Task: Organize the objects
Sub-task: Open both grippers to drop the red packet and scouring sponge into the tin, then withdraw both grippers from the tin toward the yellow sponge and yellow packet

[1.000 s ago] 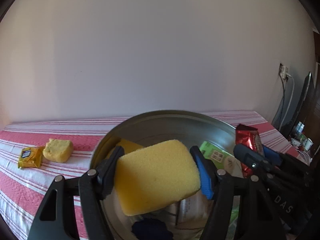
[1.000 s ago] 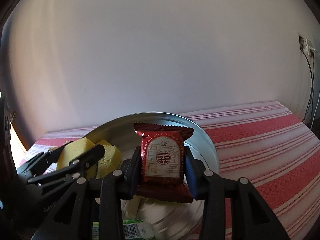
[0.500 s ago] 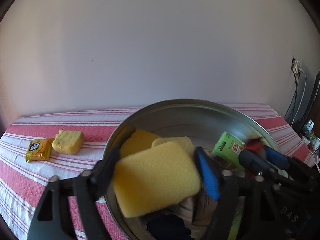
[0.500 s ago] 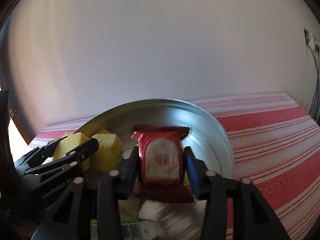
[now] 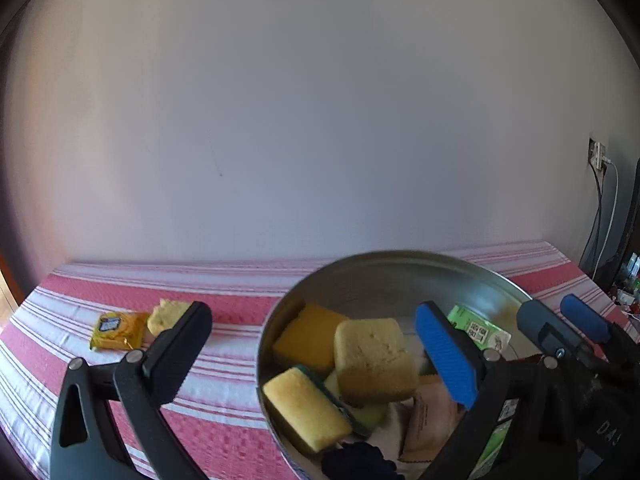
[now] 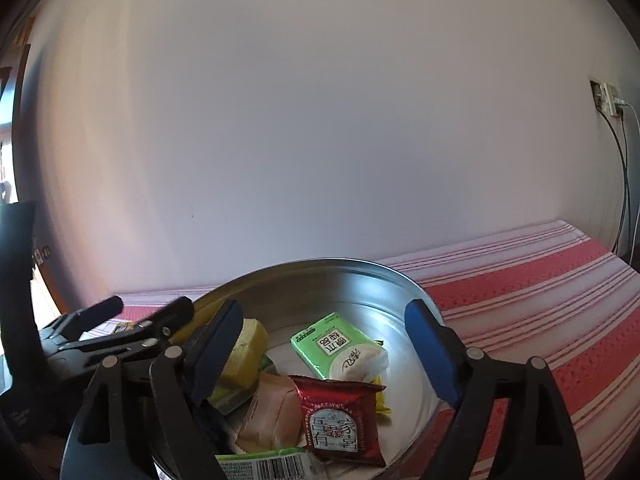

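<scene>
A round metal bowl [image 5: 384, 272] stands on the red-and-white striped cloth. It holds three yellow sponges, one of them a thick block [image 5: 374, 356], a green packet [image 6: 340, 344], a red snack packet [image 6: 340, 420] and a beige packet [image 6: 272, 412]. My left gripper [image 5: 316, 352] is open and empty over the bowl's left rim. My right gripper [image 6: 324, 348] is open and empty above the bowl [image 6: 360, 276], with the red packet lying below it. Outside the bowl, a yellow packet [image 5: 116, 330] and a yellow sponge piece [image 5: 166, 312] lie on the cloth at the left.
A plain wall runs behind the table. A wall socket with cables [image 6: 608, 98] is at the right. The striped cloth [image 6: 540, 288] stretches right of the bowl. Dark clutter [image 5: 628, 276] sits beyond the table's right end.
Both grippers opened. The left let its yellow sponge drop into the bowl; the right let the red packet drop into the bowl. Both cameras moved.
</scene>
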`<state>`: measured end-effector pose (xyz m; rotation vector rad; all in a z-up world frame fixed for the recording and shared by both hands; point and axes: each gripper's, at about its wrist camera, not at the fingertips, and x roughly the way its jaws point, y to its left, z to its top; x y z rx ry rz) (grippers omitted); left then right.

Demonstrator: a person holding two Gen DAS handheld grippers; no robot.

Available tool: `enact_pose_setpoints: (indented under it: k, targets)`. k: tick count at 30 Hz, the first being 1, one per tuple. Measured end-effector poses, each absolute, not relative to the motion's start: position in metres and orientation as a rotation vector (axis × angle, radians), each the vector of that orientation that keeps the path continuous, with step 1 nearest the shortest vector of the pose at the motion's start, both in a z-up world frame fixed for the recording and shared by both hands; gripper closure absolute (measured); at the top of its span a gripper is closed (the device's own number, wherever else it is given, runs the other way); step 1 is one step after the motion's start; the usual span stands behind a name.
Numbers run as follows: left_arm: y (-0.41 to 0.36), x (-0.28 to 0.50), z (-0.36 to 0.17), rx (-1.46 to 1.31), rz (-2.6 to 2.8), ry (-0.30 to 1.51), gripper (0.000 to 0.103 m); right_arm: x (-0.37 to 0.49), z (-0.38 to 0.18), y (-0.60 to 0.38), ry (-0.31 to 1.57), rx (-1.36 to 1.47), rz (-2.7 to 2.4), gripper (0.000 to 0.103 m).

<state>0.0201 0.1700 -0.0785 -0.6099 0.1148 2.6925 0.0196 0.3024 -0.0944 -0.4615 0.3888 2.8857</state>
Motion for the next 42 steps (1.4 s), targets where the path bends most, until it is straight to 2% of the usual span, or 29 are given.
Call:
enact_pose_setpoints:
  k: [3, 19, 25, 30, 36, 42]
  targets:
    - [0.150, 0.015, -0.070, -0.592, 2.700, 0.094, 0.000, 0.019, -0.095, 0.307, 0.422, -0.437, 2.879, 0.017]
    - [0.097, -0.011, -0.085, -0.622, 2.772, -0.015, 0.000, 0.027, -0.096, 0.297, 0.323, -0.283, 2.830, 0.017]
    - [0.069, -0.018, -0.093, -0.646, 2.805, -0.004, 0.000, 0.028, -0.097, 0.287, 0.311, -0.275, 2.798, 0.017]
    - [0.047, -0.029, -0.104, -0.705, 2.813, -0.035, 0.000, 0.027, -0.095, 0.268, 0.224, -0.264, 2.787, 0.017]
    - [0.030, -0.034, -0.110, -0.749, 2.835, -0.014, 0.000, 0.024, -0.097, 0.254, 0.306, -0.290, 2.788, 0.017]
    - [0.011, -0.046, -0.120, -0.795, 2.855, 0.006, 0.000, 0.013, -0.096, 0.218, 0.272, -0.313, 2.841, 0.017]
